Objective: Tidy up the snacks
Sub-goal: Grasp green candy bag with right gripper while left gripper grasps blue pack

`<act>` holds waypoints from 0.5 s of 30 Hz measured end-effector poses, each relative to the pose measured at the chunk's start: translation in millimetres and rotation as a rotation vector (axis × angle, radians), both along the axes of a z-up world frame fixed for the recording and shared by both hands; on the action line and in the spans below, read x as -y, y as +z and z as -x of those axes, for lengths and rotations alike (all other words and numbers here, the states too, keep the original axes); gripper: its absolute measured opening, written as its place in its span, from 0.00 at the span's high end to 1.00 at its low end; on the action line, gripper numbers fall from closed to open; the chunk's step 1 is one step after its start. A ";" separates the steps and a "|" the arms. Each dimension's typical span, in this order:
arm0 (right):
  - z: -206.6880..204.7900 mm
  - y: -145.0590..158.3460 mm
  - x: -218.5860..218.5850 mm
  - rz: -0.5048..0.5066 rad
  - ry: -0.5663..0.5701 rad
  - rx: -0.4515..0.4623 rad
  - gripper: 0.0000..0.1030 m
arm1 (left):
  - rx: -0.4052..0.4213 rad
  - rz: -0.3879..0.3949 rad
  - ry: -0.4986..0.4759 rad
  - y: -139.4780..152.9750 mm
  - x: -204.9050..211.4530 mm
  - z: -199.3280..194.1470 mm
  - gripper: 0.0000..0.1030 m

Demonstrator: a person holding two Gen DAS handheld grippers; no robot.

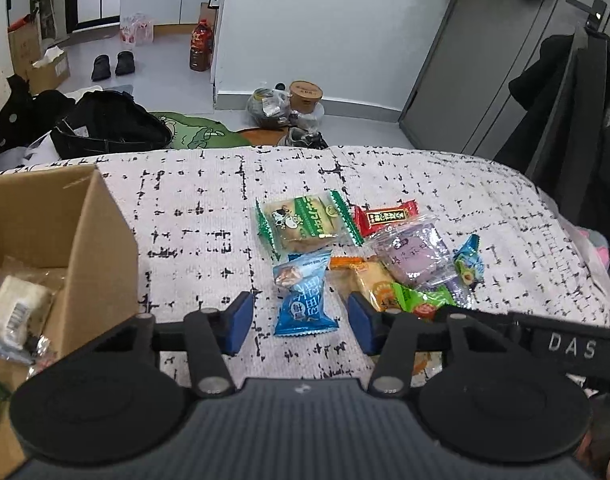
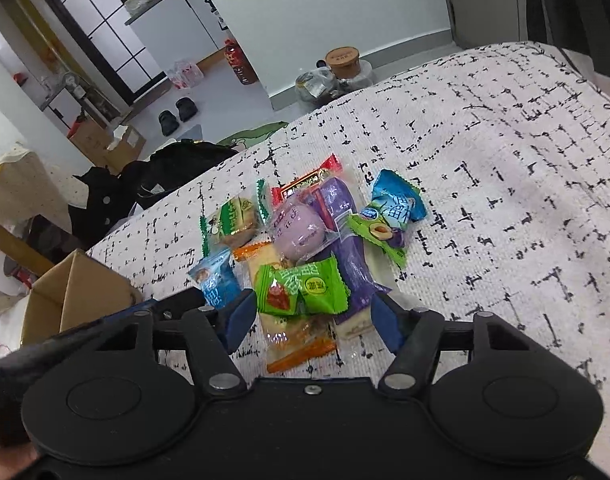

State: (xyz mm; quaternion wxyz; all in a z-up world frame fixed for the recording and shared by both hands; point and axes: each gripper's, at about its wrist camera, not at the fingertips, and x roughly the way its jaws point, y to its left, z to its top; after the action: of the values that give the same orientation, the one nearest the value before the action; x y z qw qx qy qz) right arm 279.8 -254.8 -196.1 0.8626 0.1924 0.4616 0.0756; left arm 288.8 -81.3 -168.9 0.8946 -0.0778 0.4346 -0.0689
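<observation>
1. The cardboard box (image 1: 65, 248) sits at the left of the patterned bed (image 1: 425, 184); a carry could clip its upright flap.
2. The snack pile (image 2: 305, 248) overlaps loosely, so the right gripper (image 2: 311, 314), spread wide and empty, may drag neighbours of the green packet (image 2: 301, 290).
3. The left gripper (image 1: 301, 320), also wide and empty, straddles the slippery blue packet (image 1: 305, 300), which could slide out.
</observation>
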 end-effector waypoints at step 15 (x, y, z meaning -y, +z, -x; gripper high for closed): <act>-16.8 -18.7 -4.3 -0.004 -0.048 -0.079 0.82 | -0.038 -0.002 0.038 -26.6 11.4 -24.2 0.58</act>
State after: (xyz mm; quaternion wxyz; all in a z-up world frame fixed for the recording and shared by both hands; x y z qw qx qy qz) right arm 296.5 -250.5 -214.8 0.8449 0.2080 0.4904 0.0479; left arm 312.9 -92.7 -195.5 0.8874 -0.0862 0.4501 -0.0499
